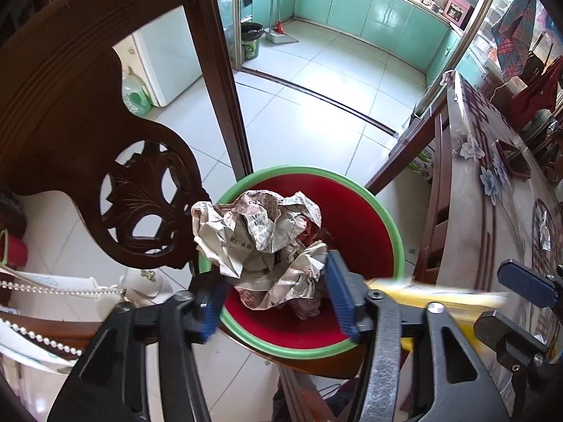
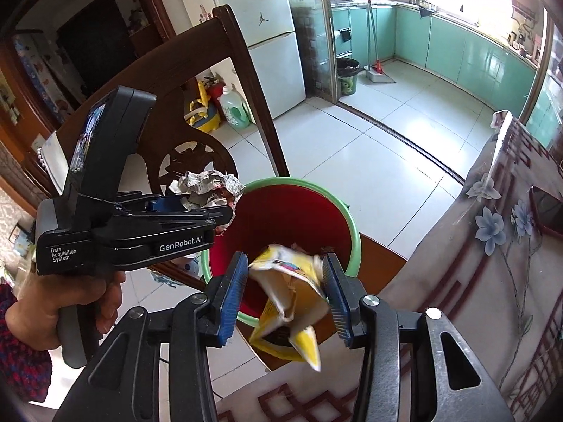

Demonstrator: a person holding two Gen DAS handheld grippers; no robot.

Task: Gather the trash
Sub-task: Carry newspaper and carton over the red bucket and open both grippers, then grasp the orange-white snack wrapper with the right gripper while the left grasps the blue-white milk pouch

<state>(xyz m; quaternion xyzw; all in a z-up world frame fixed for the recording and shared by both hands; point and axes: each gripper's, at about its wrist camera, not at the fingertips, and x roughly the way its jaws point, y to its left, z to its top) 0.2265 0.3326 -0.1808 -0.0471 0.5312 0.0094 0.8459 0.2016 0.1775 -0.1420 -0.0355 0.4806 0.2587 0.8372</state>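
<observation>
The right claw (image 2: 285, 299) points forward and down over the near rim of a red bin (image 2: 292, 211) with a green lip. Its blue pads (image 2: 230, 299) stand wide apart. Between them sits a crumpled yellow wrapper (image 2: 292, 302), blurred; its right edge lies against the right pad, while the left pad looks just clear of it, so whether the wrapper is gripped cannot be told. The wrapper hangs at the bin's near rim, partly over the opening and partly outside it.

To the left, a bare hand (image 2: 67, 299) grips the handle of the left claw (image 2: 197, 207), which reaches in level from the left, above the bin's far left rim. In its own view the left claw (image 1: 274, 288) has its blue pads (image 1: 339, 295) spread, with a ball of crumpled newspaper (image 1: 260, 239) between them. The right pad touches the paper's lower edge; the left pad's contact cannot be made out. The newspaper hangs over the red bin (image 1: 355, 218), and more crumpled paper lies inside.

The bin stands on a dark wooden chair with a carved back (image 1: 140, 204). Right of it is the desk (image 2: 492, 246) under a flowered cloth, with a red phone (image 2: 549, 211) lying on it. Beyond, white tiled floor (image 2: 369, 161) runs to a kitchen with green cabinets (image 2: 475, 49).
</observation>
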